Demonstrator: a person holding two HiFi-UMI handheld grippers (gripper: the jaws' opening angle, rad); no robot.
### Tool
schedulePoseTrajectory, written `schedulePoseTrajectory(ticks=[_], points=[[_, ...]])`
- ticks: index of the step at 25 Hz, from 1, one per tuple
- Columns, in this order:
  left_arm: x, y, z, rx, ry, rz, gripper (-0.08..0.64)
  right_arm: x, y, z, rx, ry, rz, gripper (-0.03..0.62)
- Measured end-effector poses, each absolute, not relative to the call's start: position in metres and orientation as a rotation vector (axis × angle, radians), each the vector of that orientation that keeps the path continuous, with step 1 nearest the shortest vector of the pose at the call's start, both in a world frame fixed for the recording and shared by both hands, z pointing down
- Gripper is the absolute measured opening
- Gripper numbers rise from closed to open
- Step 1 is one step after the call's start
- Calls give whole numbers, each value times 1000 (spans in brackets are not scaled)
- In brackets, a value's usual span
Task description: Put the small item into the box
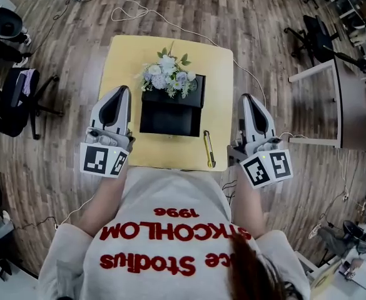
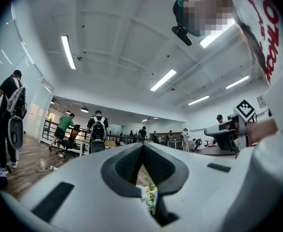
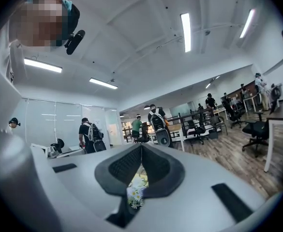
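We hold the left gripper [image 1: 122, 91] to the left of the open black box [image 1: 170, 120], its jaws pressed together on nothing. The right gripper [image 1: 248, 99] sits to the box's right, jaws likewise closed and empty. The yellow utility knife [image 1: 208, 149] lies on the yellow table [image 1: 129, 55] just right of the box's near corner, between the box and the right gripper, not in the box. A bouquet of white and lilac flowers [image 1: 168, 77] rests at the box's far edge
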State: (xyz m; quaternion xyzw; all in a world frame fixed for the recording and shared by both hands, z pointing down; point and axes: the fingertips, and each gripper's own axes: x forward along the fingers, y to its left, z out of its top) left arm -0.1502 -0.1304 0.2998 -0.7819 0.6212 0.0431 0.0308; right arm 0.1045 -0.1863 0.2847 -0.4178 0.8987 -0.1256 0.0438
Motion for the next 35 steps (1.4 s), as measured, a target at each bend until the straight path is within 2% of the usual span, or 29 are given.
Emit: schedulePoseTrajectory(ticks=[16,35], points=[[-135,-146,354,-2541,1921,66,6,100,-189,345,-1375,2850,-495,5],[-131,-115,447,-2678,2059,-88,6,123,-125,585,-1565,3131,-1043,10]])
